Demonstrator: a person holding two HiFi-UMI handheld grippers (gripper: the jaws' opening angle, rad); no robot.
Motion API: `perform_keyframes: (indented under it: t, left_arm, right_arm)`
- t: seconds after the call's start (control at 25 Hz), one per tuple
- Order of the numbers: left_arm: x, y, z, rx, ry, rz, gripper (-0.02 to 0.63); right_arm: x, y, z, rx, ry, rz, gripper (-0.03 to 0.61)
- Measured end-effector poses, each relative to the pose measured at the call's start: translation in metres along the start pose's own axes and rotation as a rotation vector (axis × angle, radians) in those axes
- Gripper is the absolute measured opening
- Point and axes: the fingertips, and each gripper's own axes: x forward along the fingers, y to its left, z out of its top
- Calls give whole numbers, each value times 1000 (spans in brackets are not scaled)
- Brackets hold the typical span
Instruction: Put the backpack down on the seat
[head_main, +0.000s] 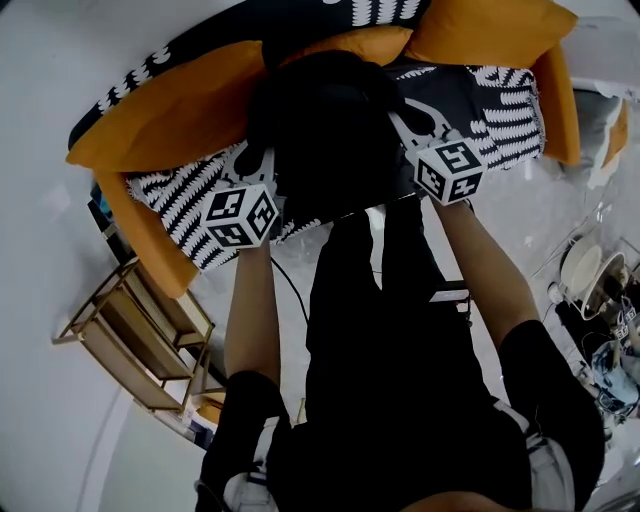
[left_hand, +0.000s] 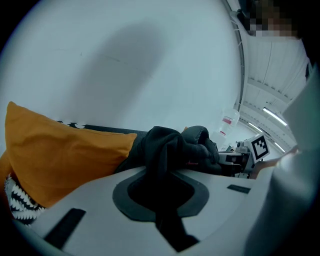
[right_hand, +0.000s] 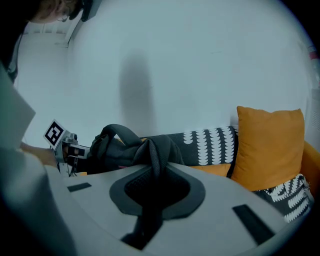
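Note:
A black backpack hangs between my two grippers over the sofa's black-and-white patterned seat. The left gripper is shut on a black strap of the backpack at its left side. At the right side, my right gripper is shut on another black strap. The bag's bulk bunches just beyond both sets of jaws. Orange cushions lie on either side of the backpack. Whether its underside touches the seat is hidden.
A low wooden shelf stands on the floor at the left. White dishes and clutter sit at the right. A black cable trails on the white floor near the person's dark trousers. The white wall is behind the sofa.

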Motion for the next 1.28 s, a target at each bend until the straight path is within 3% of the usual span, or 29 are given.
perform_keyframes:
  t: [0.32, 0.64, 0.92, 1.0, 1.16, 1.28]
  left_arm:
    - [38, 27, 2, 3, 47, 13, 43]
    - [67, 38, -13, 46, 95, 48, 61]
    - [85, 50, -16, 31, 106, 107, 64]
    - [86, 50, -16, 27, 95, 110, 69]
    - [81, 54, -17, 20, 65, 95, 171]
    - [74, 62, -27, 9, 81, 95, 192]
  right_arm:
    - [49, -25, -5, -6, 42, -37, 49]
    - [77, -52, -30, 75, 79, -42, 54]
    - [95, -61, -40, 116, 137, -80, 54]
    - [97, -61, -44, 133, 149, -93, 82]
    - [99, -60, -54, 151, 174, -113, 139]
    - [97, -57, -57, 137, 182, -111, 146]
